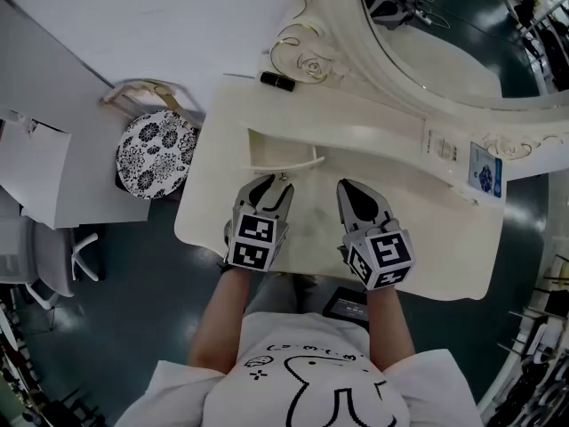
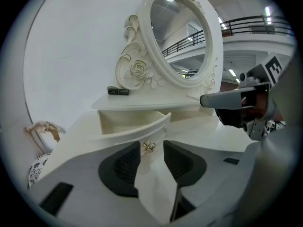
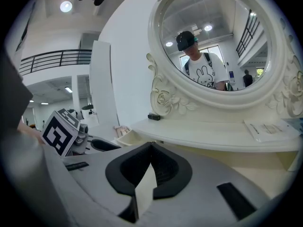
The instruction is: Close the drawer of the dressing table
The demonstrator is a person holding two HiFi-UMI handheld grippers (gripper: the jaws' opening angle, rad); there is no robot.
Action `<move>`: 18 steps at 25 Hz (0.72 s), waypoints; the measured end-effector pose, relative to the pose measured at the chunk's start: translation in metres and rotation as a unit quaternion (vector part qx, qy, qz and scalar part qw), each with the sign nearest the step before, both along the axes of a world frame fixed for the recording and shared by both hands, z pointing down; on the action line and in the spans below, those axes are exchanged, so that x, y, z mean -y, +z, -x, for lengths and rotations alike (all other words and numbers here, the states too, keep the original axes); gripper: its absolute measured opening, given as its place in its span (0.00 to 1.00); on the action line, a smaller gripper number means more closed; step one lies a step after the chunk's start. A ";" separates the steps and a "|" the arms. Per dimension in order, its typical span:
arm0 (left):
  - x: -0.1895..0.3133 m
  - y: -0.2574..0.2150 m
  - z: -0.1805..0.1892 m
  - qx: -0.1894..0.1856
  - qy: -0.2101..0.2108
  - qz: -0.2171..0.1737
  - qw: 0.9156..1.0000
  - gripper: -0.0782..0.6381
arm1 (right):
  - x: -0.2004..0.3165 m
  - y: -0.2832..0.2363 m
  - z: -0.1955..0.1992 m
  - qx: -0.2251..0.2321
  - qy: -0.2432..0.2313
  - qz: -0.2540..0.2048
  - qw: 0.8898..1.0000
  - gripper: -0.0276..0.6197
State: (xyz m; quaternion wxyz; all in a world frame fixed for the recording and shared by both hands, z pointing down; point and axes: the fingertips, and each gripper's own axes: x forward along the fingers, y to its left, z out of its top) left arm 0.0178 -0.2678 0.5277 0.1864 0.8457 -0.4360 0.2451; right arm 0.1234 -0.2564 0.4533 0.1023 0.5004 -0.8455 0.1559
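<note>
Right gripper (image 3: pixel 151 148), fingers (image 3: pixel 124 171) together, before mirror (image 3: pixel 213 37)

Dim and grey-toned from the head, brighter in both gripper views under round ceiling lamps (image 3: pixel 66 6) and a strip light (image 2: pixel 268 11), with soft, faint shadows on the table (image 1: pixel 391 149), strong fisheye bowing and black corners at the edges, slightly soft close to the lens.

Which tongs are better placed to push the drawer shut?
Left. The left tongs sit open at the front of the open drawer, with its knob between the jaws. The right tongs are shut, empty and off to the side over the tabletop.
</note>
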 end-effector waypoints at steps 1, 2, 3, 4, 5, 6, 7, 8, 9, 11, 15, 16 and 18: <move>0.000 -0.004 0.001 -0.001 -0.001 -0.005 1.000 0.36 | 0.000 -0.002 0.001 0.012 -0.001 0.001 1.000 0.06; -0.001 -0.009 0.002 -0.003 -0.002 -0.010 1.000 0.36 | -0.001 -0.004 0.003 0.022 -0.003 0.001 1.000 0.06; -0.001 -0.014 0.004 -0.004 -0.003 -0.017 1.000 0.36 | -0.001 -0.006 0.004 0.029 -0.007 0.001 1.000 0.06; -0.001 -0.020 0.006 -0.004 -0.004 -0.024 1.000 0.36 | -0.001 -0.007 0.006 0.031 -0.011 0.001 0.999 0.06; -0.001 -0.025 0.008 -0.002 -0.005 -0.031 1.000 0.36 | -0.001 -0.008 0.007 0.032 -0.017 0.002 0.999 0.06; 0.001 -0.030 0.011 0.000 -0.006 -0.038 0.999 0.36 | -0.001 -0.009 0.009 0.031 -0.024 0.002 0.999 0.06; 0.002 -0.035 0.015 0.003 -0.008 -0.044 0.999 0.36 | -0.001 -0.010 0.012 0.029 -0.032 0.002 0.999 0.06; 0.004 -0.039 0.018 0.005 -0.011 -0.049 0.999 0.36 | -0.001 -0.010 0.014 0.026 -0.039 0.001 0.999 0.06; 0.007 -0.042 0.023 0.006 -0.014 -0.052 0.999 0.36 | 0.000 -0.010 0.016 0.022 -0.045 0.001 0.999 0.06; 0.011 -0.045 0.031 0.009 -0.023 -0.055 0.998 0.36 | 0.002 -0.008 0.018 0.013 -0.051 0.004 0.999 0.06; 0.017 -0.045 0.047 0.015 -0.040 -0.052 0.998 0.37 | 0.008 0.001 0.022 -0.006 -0.064 0.015 0.998 0.06; 0.018 -0.044 0.051 0.016 -0.044 -0.050 0.998 0.37 | 0.011 0.004 0.023 -0.014 -0.068 0.019 0.997 0.09; 0.019 -0.041 0.056 0.019 -0.050 -0.046 0.998 0.38 | 0.016 0.011 0.024 -0.029 -0.077 0.025 0.996 0.13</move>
